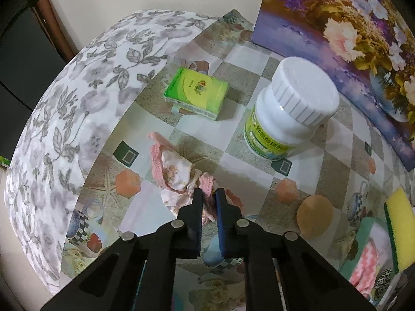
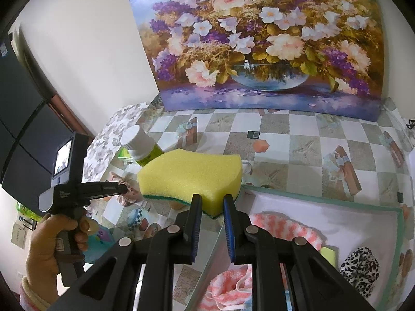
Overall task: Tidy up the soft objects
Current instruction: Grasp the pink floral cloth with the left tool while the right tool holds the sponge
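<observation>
A pink floral fabric scrunchie lies crumpled on the checkered tablecloth. My left gripper is shut on its near end, with pink cloth squeezed between the pads. The right wrist view shows that gripper at the left, held by a hand, its tip on the scrunchie. My right gripper is shut on the corner of a yellow sponge with a green scouring base, holding it above the table. This sponge also shows at the left wrist view's right edge.
A green-rimmed tray at the lower right holds a pink-white fluffy cloth, a leopard-print scrunchie and a second yellow sponge. A white bottle, a green tissue pack and a tan disc sit on the table. A flower painting leans at the back.
</observation>
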Demonstrator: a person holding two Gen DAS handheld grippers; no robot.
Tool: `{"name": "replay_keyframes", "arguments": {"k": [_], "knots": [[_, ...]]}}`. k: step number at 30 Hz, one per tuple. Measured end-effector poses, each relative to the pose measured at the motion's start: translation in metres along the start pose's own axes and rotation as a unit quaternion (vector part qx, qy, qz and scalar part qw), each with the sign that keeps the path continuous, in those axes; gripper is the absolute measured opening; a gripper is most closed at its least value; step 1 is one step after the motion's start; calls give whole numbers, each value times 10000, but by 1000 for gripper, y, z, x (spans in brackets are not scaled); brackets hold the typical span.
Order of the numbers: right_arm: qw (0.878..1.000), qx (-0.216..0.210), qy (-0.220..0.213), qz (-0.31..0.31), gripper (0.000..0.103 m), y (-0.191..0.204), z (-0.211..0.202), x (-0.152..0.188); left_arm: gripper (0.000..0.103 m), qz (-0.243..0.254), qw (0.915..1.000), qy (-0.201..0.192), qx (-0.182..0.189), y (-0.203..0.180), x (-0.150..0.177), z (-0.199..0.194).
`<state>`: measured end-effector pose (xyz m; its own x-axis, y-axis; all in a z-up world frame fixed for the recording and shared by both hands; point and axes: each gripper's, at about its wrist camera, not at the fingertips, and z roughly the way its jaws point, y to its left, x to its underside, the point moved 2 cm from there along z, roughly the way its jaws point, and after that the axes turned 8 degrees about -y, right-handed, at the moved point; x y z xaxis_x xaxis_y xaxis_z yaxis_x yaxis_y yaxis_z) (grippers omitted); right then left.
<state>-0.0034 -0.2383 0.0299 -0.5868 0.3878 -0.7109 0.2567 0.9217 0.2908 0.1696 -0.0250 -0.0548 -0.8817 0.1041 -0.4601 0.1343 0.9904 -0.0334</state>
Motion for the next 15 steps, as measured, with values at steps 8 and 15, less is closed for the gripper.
{"name": "replay_keyframes", "arguments": {"k": [8, 15], "knots": [[9999, -22, -108, 49, 18, -2, -8, -5, 7, -83, 9998, -75, 147, 4, -6, -12], [9993, 59, -351, 148, 18, -9, -29, -15, 7, -149, 9974, -621, 341, 5, -26, -64]]}}
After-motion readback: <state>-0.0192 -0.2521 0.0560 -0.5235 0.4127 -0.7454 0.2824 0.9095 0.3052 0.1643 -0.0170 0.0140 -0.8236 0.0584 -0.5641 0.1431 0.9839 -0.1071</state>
